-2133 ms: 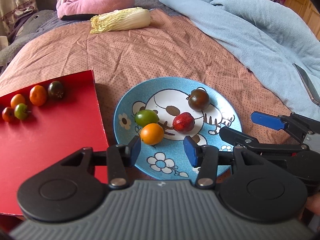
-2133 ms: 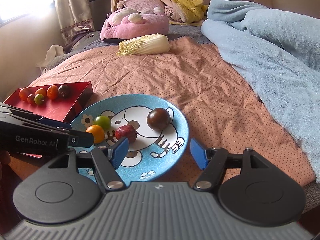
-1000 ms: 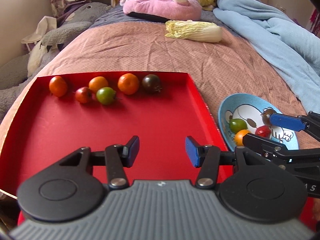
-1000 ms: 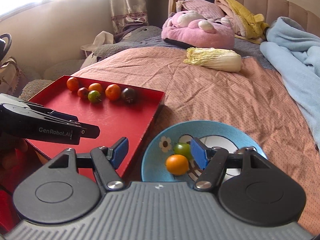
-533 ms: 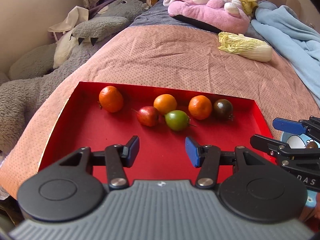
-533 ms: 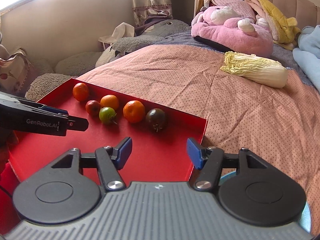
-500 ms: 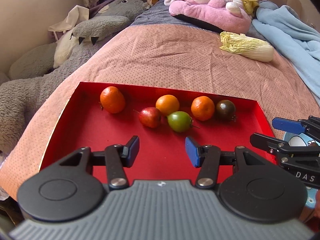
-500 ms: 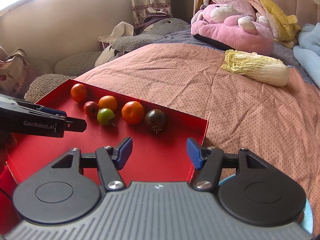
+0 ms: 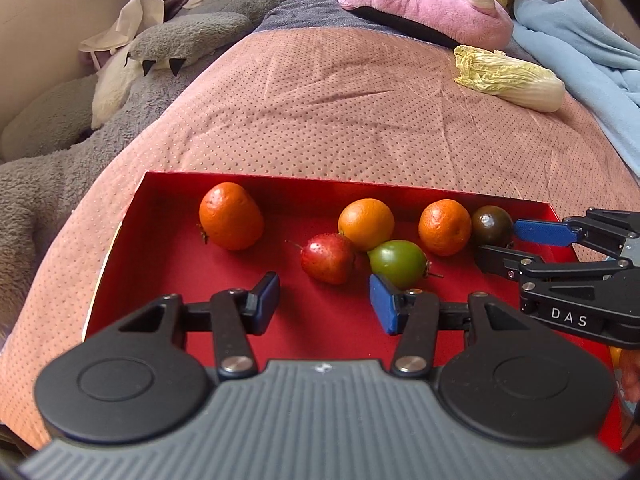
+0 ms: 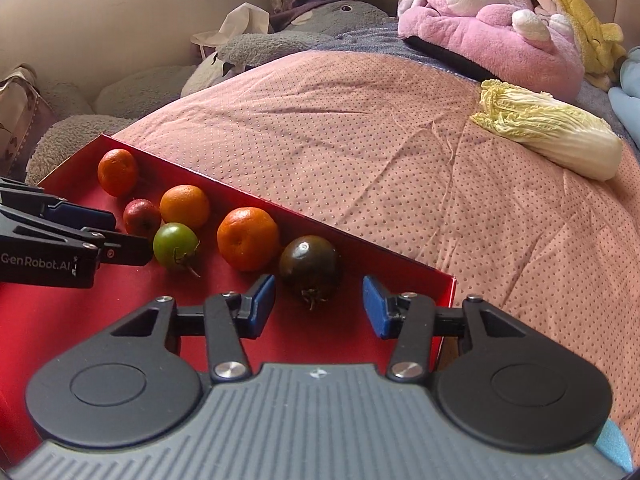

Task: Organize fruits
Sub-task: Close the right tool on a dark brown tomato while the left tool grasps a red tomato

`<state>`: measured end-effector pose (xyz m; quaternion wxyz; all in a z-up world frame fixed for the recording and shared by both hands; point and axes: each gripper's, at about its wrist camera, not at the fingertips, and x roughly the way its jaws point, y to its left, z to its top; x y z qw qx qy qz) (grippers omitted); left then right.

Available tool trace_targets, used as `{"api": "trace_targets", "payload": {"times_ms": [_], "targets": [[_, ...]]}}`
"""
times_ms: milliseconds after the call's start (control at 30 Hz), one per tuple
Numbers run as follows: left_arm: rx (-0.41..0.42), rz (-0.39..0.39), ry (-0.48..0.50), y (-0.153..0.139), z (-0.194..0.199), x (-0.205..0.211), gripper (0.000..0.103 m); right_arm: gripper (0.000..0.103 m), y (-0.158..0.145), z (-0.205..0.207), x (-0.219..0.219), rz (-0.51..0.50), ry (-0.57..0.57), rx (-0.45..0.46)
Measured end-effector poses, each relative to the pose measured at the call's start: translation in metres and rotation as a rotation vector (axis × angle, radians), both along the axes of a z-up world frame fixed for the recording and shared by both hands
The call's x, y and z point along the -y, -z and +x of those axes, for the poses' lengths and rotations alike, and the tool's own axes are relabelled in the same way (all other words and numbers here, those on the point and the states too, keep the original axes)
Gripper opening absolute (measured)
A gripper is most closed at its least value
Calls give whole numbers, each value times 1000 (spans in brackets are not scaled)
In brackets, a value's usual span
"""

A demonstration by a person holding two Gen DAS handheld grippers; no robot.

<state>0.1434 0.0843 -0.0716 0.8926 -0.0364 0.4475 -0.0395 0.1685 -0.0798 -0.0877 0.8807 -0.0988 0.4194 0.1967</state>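
Note:
A red tray [image 9: 168, 264] [image 10: 48, 320] lies on the pink bedspread and holds several fruits along its far side: three orange ones, a red one [image 9: 327, 258] [image 10: 141, 215], a green tomato [image 9: 397, 262] [image 10: 174, 245] and a dark tomato [image 9: 491, 225] [image 10: 310, 266]. My left gripper [image 9: 324, 300] is open and empty, just in front of the red fruit and green tomato. My right gripper [image 10: 318, 306] is open and empty, with the dark tomato just ahead between its fingers. Each gripper also shows in the other's view.
A napa cabbage [image 9: 512, 80] [image 10: 552, 140] lies further back on the bedspread. Pink [image 10: 492, 24] and grey [image 9: 172, 40] plush toys lie behind. A blue blanket [image 9: 580, 48] is at the right. A sliver of the blue plate [image 10: 612, 446] shows bottom right.
Both grippers have swung left from the blue plate to the red tray and closed in on its fruits. Both have stayed open and empty.

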Motion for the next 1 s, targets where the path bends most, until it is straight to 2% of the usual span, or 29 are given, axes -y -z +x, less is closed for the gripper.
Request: {"api": "trace_targets", "payload": {"times_ms": [167, 300, 333, 367, 400, 567, 767, 1000], "targets": [[14, 17, 30, 2, 9, 3, 52, 55, 3, 7, -4, -7, -2, -5], [22, 14, 27, 3, 14, 3, 51, 46, 6, 11, -4, 3, -9, -17], [24, 12, 26, 3, 14, 3, 44, 42, 6, 10, -4, 5, -15, -16], [23, 3, 28, 3, 14, 2, 38, 41, 5, 9, -5, 2, -19, -11], [24, -7, 27, 3, 14, 2, 35, 41, 5, 8, -5, -2, -19, -7], [34, 4, -4, 3, 9, 6, 35, 41, 2, 1, 1, 13, -4, -9], [30, -5, -34, -2, -3, 5, 35, 41, -9, -28, 12, 35, 4, -4], [45, -12, -54, -13, -28, 11, 35, 41, -25, -82, 22, 63, -8, 6]]}}
